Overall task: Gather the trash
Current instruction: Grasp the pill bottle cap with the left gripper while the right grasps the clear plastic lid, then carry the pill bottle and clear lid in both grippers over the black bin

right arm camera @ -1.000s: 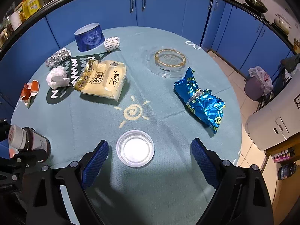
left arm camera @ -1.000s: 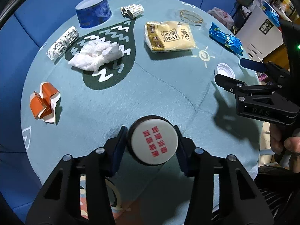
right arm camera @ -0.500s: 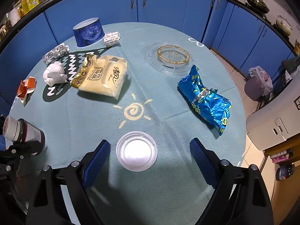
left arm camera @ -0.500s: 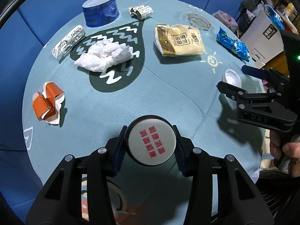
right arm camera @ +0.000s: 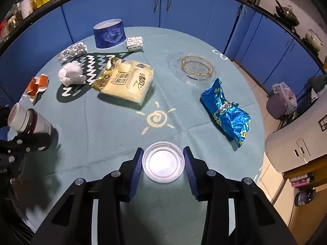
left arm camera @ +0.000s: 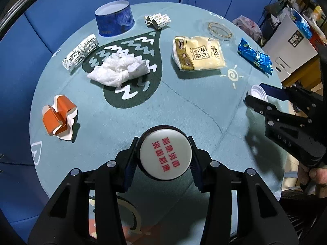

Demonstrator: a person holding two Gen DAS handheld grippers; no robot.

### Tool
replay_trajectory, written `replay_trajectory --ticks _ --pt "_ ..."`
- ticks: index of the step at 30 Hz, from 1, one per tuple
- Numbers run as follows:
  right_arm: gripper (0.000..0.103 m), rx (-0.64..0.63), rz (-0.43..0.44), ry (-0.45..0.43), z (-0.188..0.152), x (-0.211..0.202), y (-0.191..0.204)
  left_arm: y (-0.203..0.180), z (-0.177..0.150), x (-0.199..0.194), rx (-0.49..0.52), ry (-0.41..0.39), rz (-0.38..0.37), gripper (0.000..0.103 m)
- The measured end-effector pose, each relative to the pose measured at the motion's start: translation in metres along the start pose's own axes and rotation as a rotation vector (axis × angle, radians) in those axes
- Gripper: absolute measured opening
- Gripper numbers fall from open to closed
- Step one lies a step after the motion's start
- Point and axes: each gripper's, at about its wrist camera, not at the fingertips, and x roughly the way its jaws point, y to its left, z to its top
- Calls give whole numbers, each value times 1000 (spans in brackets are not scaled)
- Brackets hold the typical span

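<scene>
1. The left hand-held gripper (left arm camera: pixel 164 159) sits at the bottom centre of the left wrist view, its blue pads clamped on a dark brown bottle with a white cap (left arm camera: pixel 165 155); the cap carries red Chinese characters.
2. In the right wrist view the same bottle (right arm camera: pixel 30 122) appears at the left edge, tilted, above the round teal worktop (right arm camera: pixel 114 130).
3. The right hand-held gripper (right arm camera: pixel 163 161) is at the bottom centre of its own view. Its jaws are closing on a small clear plastic lid (right arm camera: pixel 163 161) that lies flat on the worktop between the pads; the pads look to be at its rim, though firm contact is hard to judge.
4. From the left wrist view that lid (left arm camera: pixel 258 92) shows at the right edge, partly hidden behind the right hand-held gripper's fingers (left arm camera: pixel 265 106), and part of a person's hand (left arm camera: pixel 312 175) holds the handle at lower right.
5. Other trash on the worktop:
   - a crushed orange paper cup (left arm camera: pixel 59 120) at the left;
   - a crumpled white tissue (left arm camera: pixel 118 71) on the dark wave pattern;
   - a silver printed wrapper (left arm camera: pixel 80 53) at upper left;
   - a blue paper tub (left arm camera: pixel 114 21) at the top;
   - a small rolled printed carton (left arm camera: pixel 157 21) just beside it;
   - a yellow tissue pack (right arm camera: pixel 124 81) near the centre;
   - a clear round lid with a gold ring (right arm camera: pixel 196 68) at upper right;
   - a crinkled blue foil bag (right arm camera: pixel 226 112) at the right.
</scene>
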Motion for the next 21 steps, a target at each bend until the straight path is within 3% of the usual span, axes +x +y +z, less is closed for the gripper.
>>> replay_trajectory --ticks 21 --pt "39 56 -15 -115 -14 -61 -23 -45 9 -37 92 -102 36 47"
